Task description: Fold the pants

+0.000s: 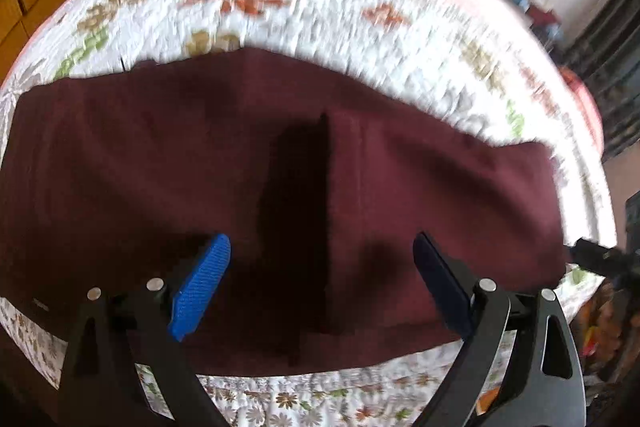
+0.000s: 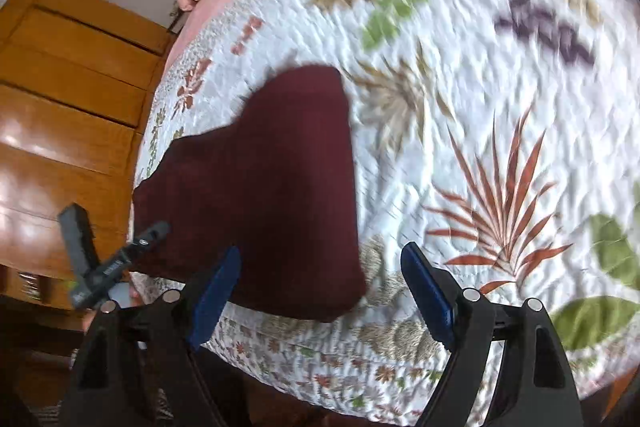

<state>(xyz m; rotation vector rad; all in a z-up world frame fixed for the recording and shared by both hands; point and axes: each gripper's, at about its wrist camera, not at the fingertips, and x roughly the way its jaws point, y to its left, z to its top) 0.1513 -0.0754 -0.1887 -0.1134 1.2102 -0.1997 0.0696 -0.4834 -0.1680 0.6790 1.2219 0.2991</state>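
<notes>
Maroon pants (image 1: 280, 187) lie folded on quilt (image 1: 320, 27), both claws open.

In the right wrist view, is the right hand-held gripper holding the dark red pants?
No, the right hand-held gripper stands open, and the pants lie free on the quilt.

likely home bedroom: quilted bed (image 2: 480, 75), wooden wardrobe (image 2: 72, 87)

Maroon pants (image 1: 280, 167) flat on bedspread (image 1: 320, 3)
</notes>
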